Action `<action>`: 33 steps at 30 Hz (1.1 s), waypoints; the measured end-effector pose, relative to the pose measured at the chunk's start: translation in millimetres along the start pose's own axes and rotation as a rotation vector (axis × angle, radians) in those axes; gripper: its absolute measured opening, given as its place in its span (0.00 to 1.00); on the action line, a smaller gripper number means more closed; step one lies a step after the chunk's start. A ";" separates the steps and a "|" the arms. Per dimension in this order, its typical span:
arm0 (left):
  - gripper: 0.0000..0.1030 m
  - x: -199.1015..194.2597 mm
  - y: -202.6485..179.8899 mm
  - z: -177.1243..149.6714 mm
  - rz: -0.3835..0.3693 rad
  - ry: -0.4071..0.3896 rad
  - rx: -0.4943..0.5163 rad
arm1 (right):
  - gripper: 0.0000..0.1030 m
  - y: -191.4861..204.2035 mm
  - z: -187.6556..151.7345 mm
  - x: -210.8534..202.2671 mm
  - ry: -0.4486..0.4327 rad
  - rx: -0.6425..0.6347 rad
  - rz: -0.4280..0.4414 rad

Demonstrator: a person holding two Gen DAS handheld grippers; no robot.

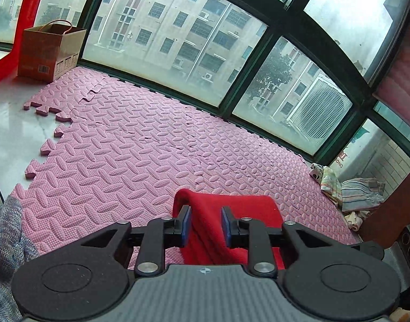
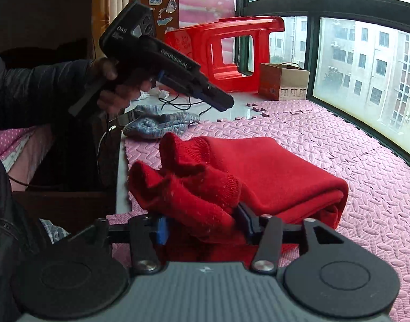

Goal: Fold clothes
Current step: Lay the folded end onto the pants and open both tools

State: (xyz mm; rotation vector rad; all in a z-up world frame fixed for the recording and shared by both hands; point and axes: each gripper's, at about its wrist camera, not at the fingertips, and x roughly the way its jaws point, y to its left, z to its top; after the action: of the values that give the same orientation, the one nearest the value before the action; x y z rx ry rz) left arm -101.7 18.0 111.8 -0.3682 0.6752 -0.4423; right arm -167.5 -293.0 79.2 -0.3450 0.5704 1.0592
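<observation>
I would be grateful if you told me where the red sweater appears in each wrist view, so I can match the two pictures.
Left wrist view: the red sweater lies low in the centre, between the left gripper's open fingers.
Right wrist view: the sweater fills the centre, folded on the pink foam mat, its cuffs by the right gripper.
Shared landmark: the cardboard box by the window.

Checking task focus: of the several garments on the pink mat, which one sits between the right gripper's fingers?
The red sweater, folded at the mat's near edge; the grey-blue knit and striped clothes lie apart, untouched.
</observation>
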 end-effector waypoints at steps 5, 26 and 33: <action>0.29 6.9 -32.0 -1.8 -0.102 0.004 0.049 | 0.54 13.5 -0.2 -17.3 0.032 0.030 -0.001; 0.33 45.3 -85.3 -80.9 -0.179 0.207 0.257 | 0.47 -77.8 43.8 57.1 0.029 0.274 -0.291; 0.34 44.3 -80.6 -88.5 -0.183 0.197 0.236 | 0.34 -102.5 13.6 88.9 0.096 0.299 -0.323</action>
State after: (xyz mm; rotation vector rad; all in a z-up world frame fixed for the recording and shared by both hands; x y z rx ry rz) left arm -151.6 -88.4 62.3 -0.1642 0.7744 -0.7316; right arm -40.0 -268.8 37.1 -0.2157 0.7220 0.6378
